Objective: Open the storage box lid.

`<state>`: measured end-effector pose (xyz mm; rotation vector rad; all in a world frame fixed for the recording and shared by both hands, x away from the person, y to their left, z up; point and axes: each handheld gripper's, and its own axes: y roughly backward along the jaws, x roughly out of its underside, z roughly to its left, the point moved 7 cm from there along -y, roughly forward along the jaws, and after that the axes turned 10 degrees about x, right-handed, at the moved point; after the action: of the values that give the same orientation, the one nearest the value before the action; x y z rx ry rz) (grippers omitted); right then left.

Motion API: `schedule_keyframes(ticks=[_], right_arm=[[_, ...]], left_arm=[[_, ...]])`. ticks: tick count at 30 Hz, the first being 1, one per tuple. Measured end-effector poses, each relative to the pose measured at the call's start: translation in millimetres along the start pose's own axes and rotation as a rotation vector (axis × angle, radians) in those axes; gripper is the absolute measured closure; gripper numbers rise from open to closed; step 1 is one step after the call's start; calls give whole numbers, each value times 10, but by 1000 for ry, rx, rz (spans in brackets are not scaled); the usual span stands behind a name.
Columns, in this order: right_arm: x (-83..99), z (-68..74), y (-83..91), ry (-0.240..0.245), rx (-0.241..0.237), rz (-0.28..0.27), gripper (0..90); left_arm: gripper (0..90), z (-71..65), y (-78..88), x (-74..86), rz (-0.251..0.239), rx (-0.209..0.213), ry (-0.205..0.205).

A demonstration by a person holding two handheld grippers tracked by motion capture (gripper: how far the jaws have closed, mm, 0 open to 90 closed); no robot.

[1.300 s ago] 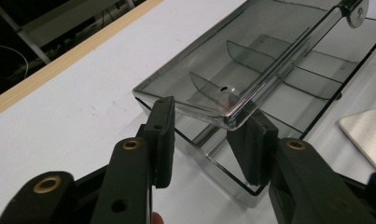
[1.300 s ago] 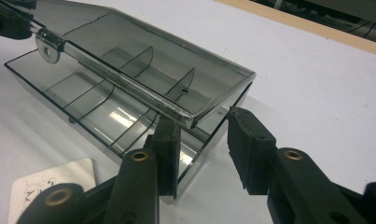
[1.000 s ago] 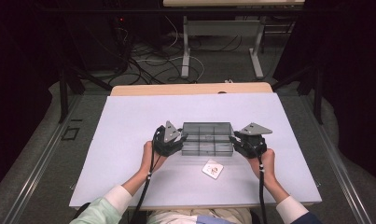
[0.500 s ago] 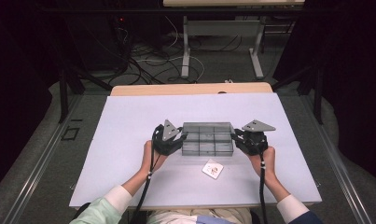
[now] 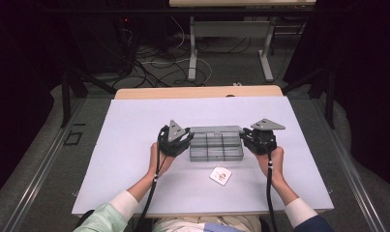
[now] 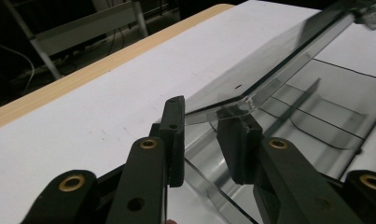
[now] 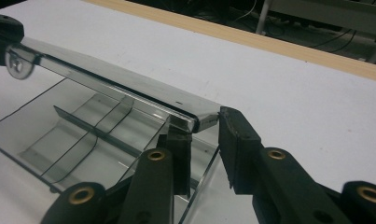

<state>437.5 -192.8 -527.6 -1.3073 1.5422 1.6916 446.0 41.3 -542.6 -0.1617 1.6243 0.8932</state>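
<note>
A clear plastic compartment box (image 5: 217,149) lies at the middle of the white table. Its hinged lid (image 5: 216,129) is tilted up over the tray. My left gripper (image 5: 187,145) is at the box's left end. Its jaws have just been closing, and they hold the lid's near corner (image 6: 237,100) between the pads (image 6: 206,126). My right gripper (image 5: 246,141) is at the right end. It too has been closing, and it pinches the lid's other corner (image 7: 199,116) between its pads (image 7: 202,130). The dividers inside (image 7: 92,126) show nothing in the compartments.
A small white card (image 5: 220,175) lies just in front of the box. The white table top (image 5: 134,125) has a wooden strip (image 5: 197,92) along its far edge. Desk legs and cables lie on the dark floor beyond. Both forearms come in from the near edge.
Both grippers have risen slightly at the box's ends. The box's tray has not shifted on the table.
</note>
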Motion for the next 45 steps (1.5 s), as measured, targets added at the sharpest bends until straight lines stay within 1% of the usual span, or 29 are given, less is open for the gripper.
schedule_keyframes(ticks=[1, 4, 6, 10, 11, 13, 14, 16, 17, 19, 20, 22, 26, 27, 28, 30, 35, 37, 40, 42, 45], right_arm=[[-2, -8, -9, 0, 6, 3, 751], [-24, -22, -45, -16, 3, -2, 756], [-35, -28, -69, -18, 9, -1, 759], [-63, -47, -130, -39, 22, -4, 773], [-75, -52, -150, -39, 27, -13, 774], [-90, -65, -176, -33, 38, -13, 778], [-100, -68, -200, -44, 38, -17, 780], [-104, -79, -234, -52, 44, -12, 783], [-106, -87, -256, -52, 44, -13, 784], [-103, -84, -297, -70, 44, -8, 784], [-101, -93, -317, -65, 44, -9, 784], [-97, -103, -350, -73, 44, -6, 785], [-95, -110, -403, -82, 44, -1, 784], [-94, -119, -414, -76, 44, -1, 784], [-93, -118, -417, -80, 47, 4, 784], [-100, -119, -429, -70, 51, 0, 785], [-104, -128, -443, -85, 46, -4, 793], [-103, -131, -452, -81, 52, -2, 792], [-111, -126, -470, -89, 50, -6, 791], [-112, -137, -482, -83, 55, -3, 791], [-116, -137, -494, -92, 53, -7, 794]], left_arm=[[722, 21, -17, 2, 1, 1, 7], [738, 66, -46, 4, -1, 2, 37], [747, 84, -55, -3, -5, 3, 47], [764, 128, -72, -30, -15, -4, 53], [769, 141, -80, -35, -19, -6, 54], [779, 173, -97, -38, -21, -9, 62], [782, 188, -106, -42, -23, -4, 65], [785, 214, -131, -46, -27, -15, 69], [787, 222, -139, -45, -22, -12, 69], [788, 243, -162, -45, -21, -14, 71], [788, 253, -175, -44, -23, -16, 78], [788, 273, -194, -40, -19, -16, 83], [788, 316, -239, -27, -17, -5, 115], [787, 321, -247, -22, -11, -4, 119], [786, 328, -258, -22, -10, -5, 115], [785, 340, -275, -18, -7, -5, 117], [784, 362, -307, -8, -1, -5, 119], [782, 369, -313, -8, 1, -3, 129], [782, 380, -322, -10, 2, -1, 135], [783, 388, -329, -14, 2, -1, 135], [782, 403, -342, -22, 0, -2, 137]])
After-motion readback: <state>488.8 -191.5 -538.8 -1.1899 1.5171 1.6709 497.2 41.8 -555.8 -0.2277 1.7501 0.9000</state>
